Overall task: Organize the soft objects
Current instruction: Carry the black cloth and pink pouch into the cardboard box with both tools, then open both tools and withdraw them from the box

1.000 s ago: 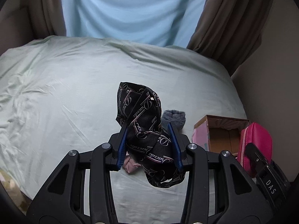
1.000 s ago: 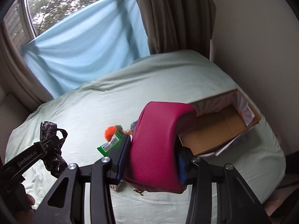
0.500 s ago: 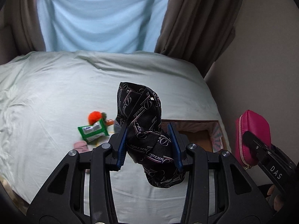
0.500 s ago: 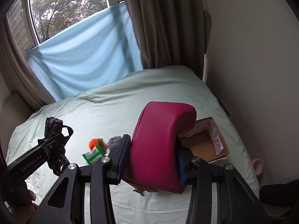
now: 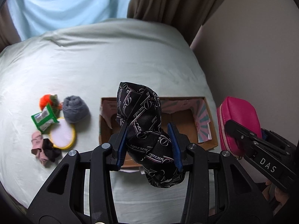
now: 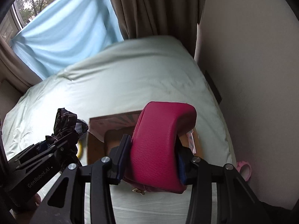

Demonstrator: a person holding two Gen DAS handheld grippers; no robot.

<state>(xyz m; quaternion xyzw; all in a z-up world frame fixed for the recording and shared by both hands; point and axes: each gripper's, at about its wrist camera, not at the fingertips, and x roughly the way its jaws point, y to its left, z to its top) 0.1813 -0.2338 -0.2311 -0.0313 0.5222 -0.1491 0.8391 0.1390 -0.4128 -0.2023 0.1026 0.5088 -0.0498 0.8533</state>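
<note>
Black satin, printed with pale script and thin stripes, fills the middle of my left wrist view: a bunched scarf (image 5: 142, 130) clamped between the blue pads of my left gripper (image 5: 149, 145), folds puffing above the fingers and a loose tail sagging below them. Behind it, centre frame, sits an open cardboard box (image 5: 205, 136) on the pale green bedsheet (image 5: 112, 59); plain brown inside, with a pink-and-teal sunburst print on its flaps.

Left of the box, a small cluster lies on the sheet: a rolled grey knit bundle (image 5: 75, 109), an orange fuzzy pompom (image 5: 44, 100), a crinkled green-and-white packet (image 5: 44, 118), a round yellow-rimmed disc (image 5: 62, 135) with a ribbed white face, and pink and dark scrunchies (image 5: 44, 149) touching each other. The packet overlaps the disc's upper left edge.

At the right edge of that view, my right gripper (image 5: 241, 136) is clamped on a magenta pouch (image 5: 239, 119) with a zip along its side.

From the right wrist view, that pouch (image 6: 160, 149) shows a pebbled, leather-like surface, bent into an arch between the pads of the right gripper (image 6: 153, 160), in front of the box (image 6: 97, 145). Lower left of the frame, the left gripper (image 6: 61, 141) shows side-on with the scarf (image 6: 65, 123) standing out of it. Brown curtains (image 6: 149, 9) and a light blue cloth (image 6: 65, 29) hang along the top.
</note>
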